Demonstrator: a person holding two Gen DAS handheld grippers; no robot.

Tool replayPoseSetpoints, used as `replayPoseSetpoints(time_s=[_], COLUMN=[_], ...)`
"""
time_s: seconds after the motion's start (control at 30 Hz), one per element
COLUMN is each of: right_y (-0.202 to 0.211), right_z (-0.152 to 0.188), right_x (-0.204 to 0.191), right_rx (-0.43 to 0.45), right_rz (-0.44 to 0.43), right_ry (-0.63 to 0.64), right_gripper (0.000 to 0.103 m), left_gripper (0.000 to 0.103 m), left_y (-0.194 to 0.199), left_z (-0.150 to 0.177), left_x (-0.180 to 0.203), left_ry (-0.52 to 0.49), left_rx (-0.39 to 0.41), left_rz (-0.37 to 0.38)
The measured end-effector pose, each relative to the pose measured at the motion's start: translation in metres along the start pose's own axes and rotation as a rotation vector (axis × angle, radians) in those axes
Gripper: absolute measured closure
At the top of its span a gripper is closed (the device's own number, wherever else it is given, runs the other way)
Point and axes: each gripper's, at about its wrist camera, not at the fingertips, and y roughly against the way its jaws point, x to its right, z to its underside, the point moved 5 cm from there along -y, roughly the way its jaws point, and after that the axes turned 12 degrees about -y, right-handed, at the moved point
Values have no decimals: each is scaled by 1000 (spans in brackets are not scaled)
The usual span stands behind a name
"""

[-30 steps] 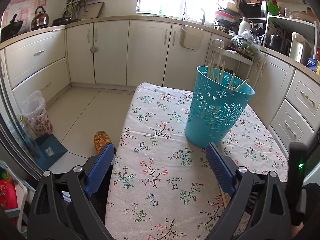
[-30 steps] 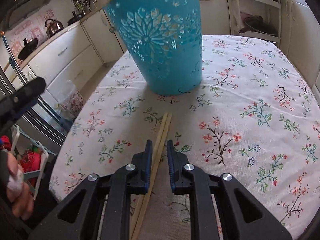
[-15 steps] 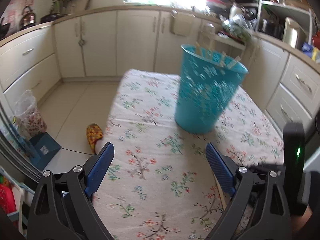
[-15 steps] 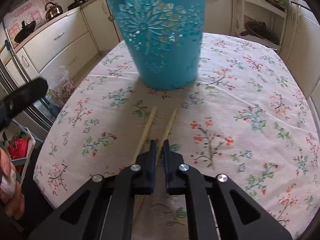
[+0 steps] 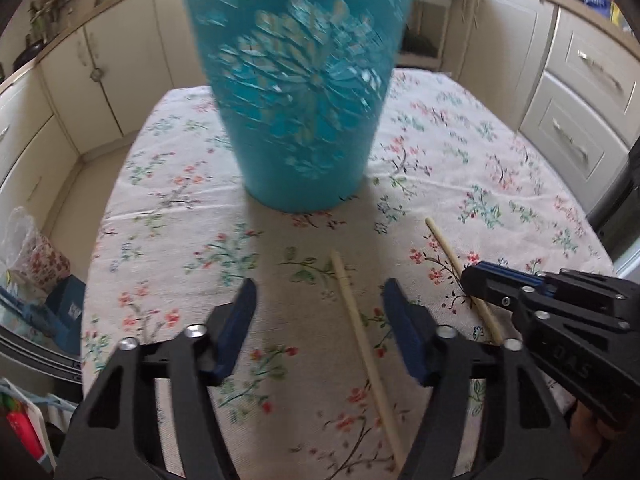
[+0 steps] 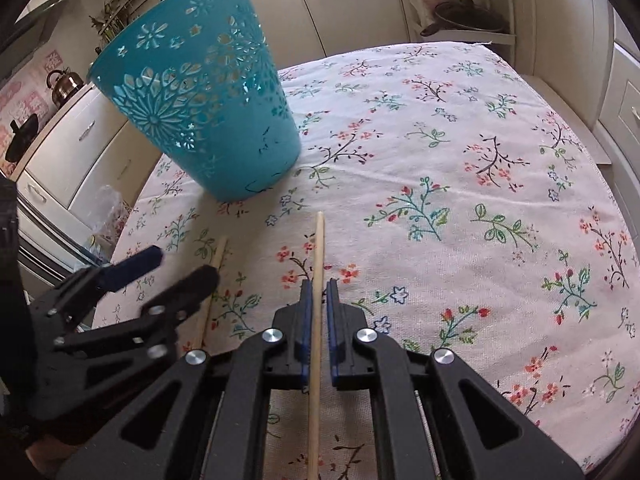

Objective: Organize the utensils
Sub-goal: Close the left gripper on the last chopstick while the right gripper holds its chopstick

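Left wrist view: the left gripper (image 5: 318, 300) is closing its jaws, not yet touching the chopstick (image 5: 366, 344) lying between them on the table (image 5: 520, 184), its tip pointing toward the teal basket (image 5: 304, 92) standing mid-table. Right wrist view: the right gripper (image 6: 316, 300) is pinching a second chopstick (image 6: 318, 248) beside the first.

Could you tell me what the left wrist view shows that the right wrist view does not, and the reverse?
Only the left wrist view shows the drawers on its right side. Only the right wrist view shows the kettle and the right gripper shut on a chopstick. Both show the blue basket, the flowered tablecloth and the second chopstick, which lies between the left gripper's parted jaws, just closing.
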Motion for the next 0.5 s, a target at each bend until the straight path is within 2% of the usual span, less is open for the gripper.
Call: replayPoseSetpoints(time_s=[0.07,0.1,0.13,0.2,0.37,0.43,0.5], right_y=[-1,-1,-2,-3,-7,-8,-8], right_z=[0,-1,-2,-3,-3,-2,-1], right_x=[-1,-2,-2,-3,-11,-15,-17], right_rx=[2,2,4,6,13,11,12], right_rz=[2,3,3,-1,4,7,9], right_ry=[8,9,10,10,44,62,70], right_gripper=[95,95,95,95,95,95,95], left_gripper=[78,92,96,98,96,92,90], left_y=[-6,-7,-7,-7,-5,-4,-5], left_z=[1,0,0,0,4,5,4], left_x=[7,11,14,13,0,-1,3], left_ry=[-29,-52,-62,-55,-35,-52,-103], left_rx=[4,12,15,20,5,-16,-37], left_rz=[-2,0,18,30,65,86,75])
